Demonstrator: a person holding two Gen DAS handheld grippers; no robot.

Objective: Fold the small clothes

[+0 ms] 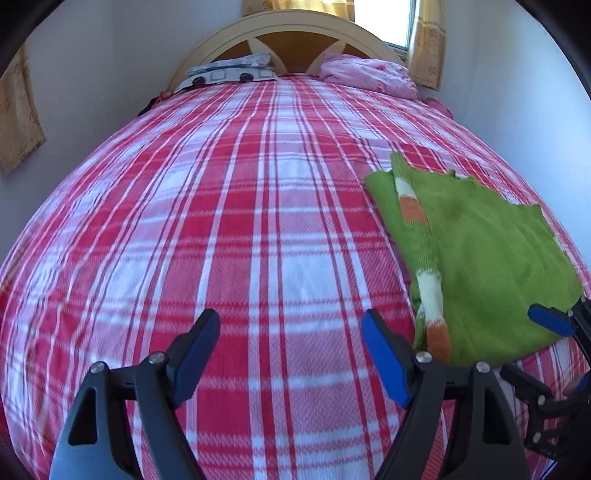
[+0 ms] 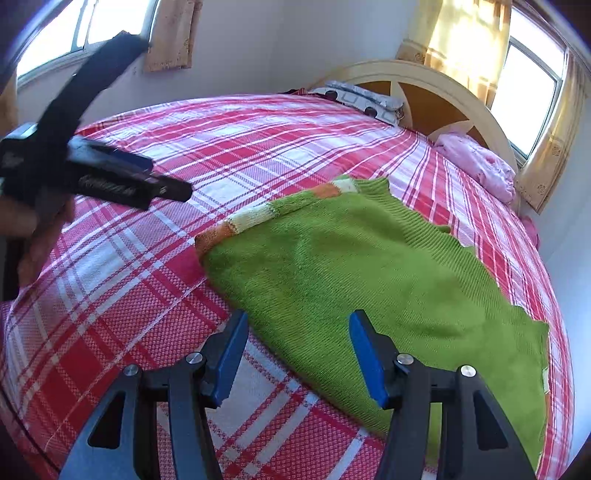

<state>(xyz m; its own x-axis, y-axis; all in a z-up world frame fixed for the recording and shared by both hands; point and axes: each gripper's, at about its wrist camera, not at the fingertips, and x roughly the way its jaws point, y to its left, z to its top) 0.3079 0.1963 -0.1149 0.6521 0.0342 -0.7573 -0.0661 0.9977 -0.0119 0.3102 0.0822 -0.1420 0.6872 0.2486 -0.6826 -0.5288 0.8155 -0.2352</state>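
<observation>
Sunlight is being let into the bedroom through windows hung with yellow curtains (image 2: pixel 458 40), and most of both views is being filled by a bed (image 1: pixel 221 229) covered with a red and white checked sheet. At the far end a cream arched headboard (image 1: pixel 295 27) is being seen, with a grey patterned pillow (image 1: pixel 231 72) and a pink pillow (image 1: pixel 369 74) lying in front of it.

A small green knitted sweater (image 2: pixel 362 277) is being laid flat on the sheet, toward the right side of the bed in the left wrist view. One sleeve with white and orange stripes (image 1: pixel 417 206) is being kept folded along its left edge.

The left gripper (image 1: pixel 290 354) is being held over bare sheet just beside the sweater, with its jaws spread wide and nothing between them; the garment is not being touched by it. In the right wrist view this same tool is appearing blurred at the left, held by a hand (image 2: pixel 40 229).

The right gripper (image 2: pixel 299 354) is being held over the near edge of the sweater, with its jaws standing apart. The green fabric is being seen through the gap, but it is not being pinched by the blue pads (image 2: pixel 364 354).
</observation>
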